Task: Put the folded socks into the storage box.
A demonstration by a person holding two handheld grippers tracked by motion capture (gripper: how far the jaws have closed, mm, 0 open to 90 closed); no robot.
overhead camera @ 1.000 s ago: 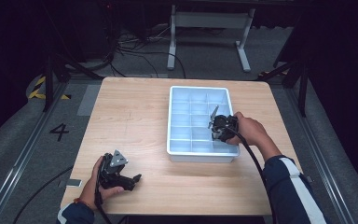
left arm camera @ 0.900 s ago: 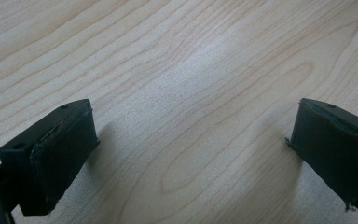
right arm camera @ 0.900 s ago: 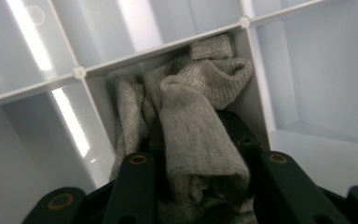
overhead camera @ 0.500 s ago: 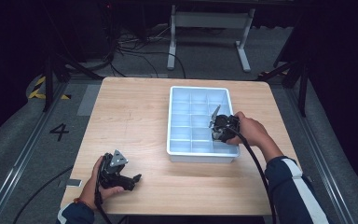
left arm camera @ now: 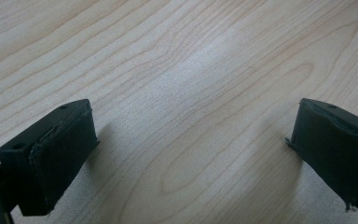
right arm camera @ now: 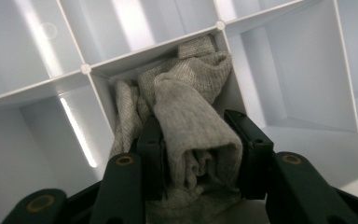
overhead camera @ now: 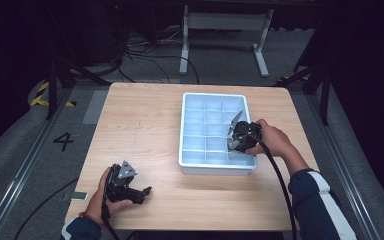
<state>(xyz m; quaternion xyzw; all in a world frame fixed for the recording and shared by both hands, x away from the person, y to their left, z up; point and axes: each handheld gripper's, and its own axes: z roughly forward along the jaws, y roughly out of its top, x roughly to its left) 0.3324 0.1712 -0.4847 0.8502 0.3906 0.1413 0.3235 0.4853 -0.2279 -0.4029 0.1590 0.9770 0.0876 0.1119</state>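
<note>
Dark floor and tangled cables ringed a pale wooden table, and on its right half sat a white divided tray, long side running from six toward twelve o'clock. Over at roughly four o'clock of the tabletop, the right gripper hovered above the tray's right-hand column of compartments, held by the right hand, its cable trailing back along a dark sleeve with a white stripe.

And what a close look the right gripper view gave: a grey knitted sock lay bunched in one compartment, spilling from its far corner at twelve o'clock down toward the camera, with the right gripper straddling the near fold. The jaws had just been opening, and the folded cloth sat between them, filling the narrow gap; both pads were against the fabric at nine and three o'clock. White dividers crossed above the sock, and the neighbouring cells looked bare.

Down at seven o'clock of the table, the left hand rested the left gripper on the wood near the front edge. From the left gripper view, the left gripper stood wide apart, nothing between the jaws but wood grain, both black pads low over the surface.
</note>
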